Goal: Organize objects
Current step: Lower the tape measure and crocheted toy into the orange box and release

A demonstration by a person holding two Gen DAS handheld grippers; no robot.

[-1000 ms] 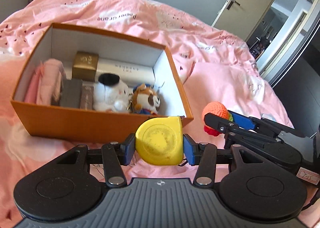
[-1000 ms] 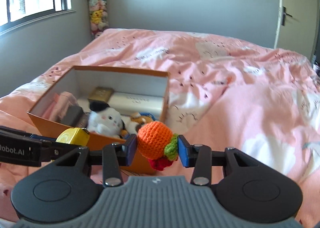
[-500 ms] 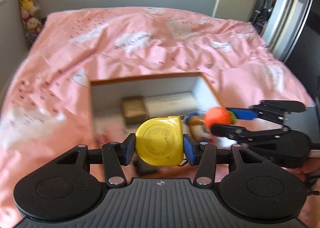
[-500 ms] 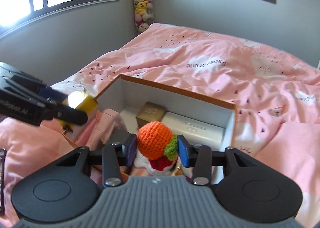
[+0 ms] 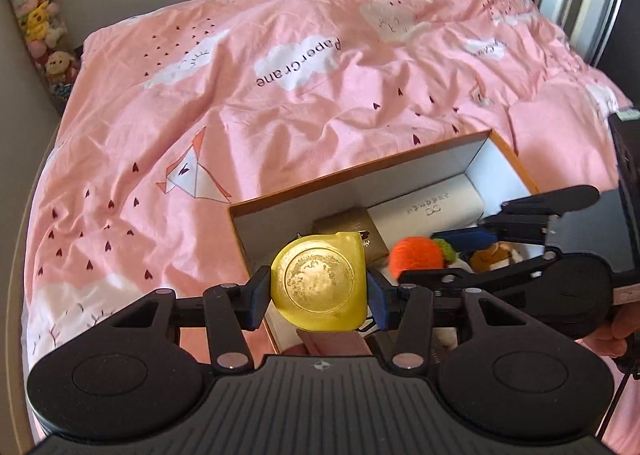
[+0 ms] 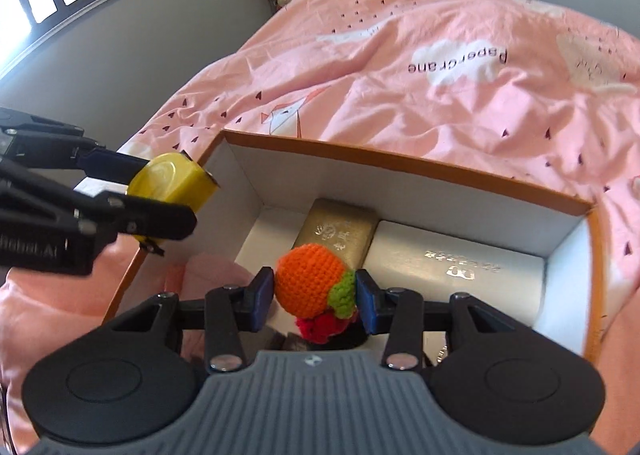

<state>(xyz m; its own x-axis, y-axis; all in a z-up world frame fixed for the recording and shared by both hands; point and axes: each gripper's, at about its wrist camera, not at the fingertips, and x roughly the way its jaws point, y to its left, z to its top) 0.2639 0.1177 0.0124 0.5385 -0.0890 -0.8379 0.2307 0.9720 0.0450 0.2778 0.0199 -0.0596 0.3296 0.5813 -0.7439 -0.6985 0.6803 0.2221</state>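
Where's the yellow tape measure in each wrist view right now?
Left wrist: yellow tape measure at lower centre, clamped in the left tool.
Right wrist: it sits at the left edge, above the box's near-left corner.
Shared landmark: the gold box inside the orange box.

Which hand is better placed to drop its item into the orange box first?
Right, probably. The right tool holds the crochet orange toy well inside the orange box, while the left tool's yellow tape measure hangs near the box's edge.
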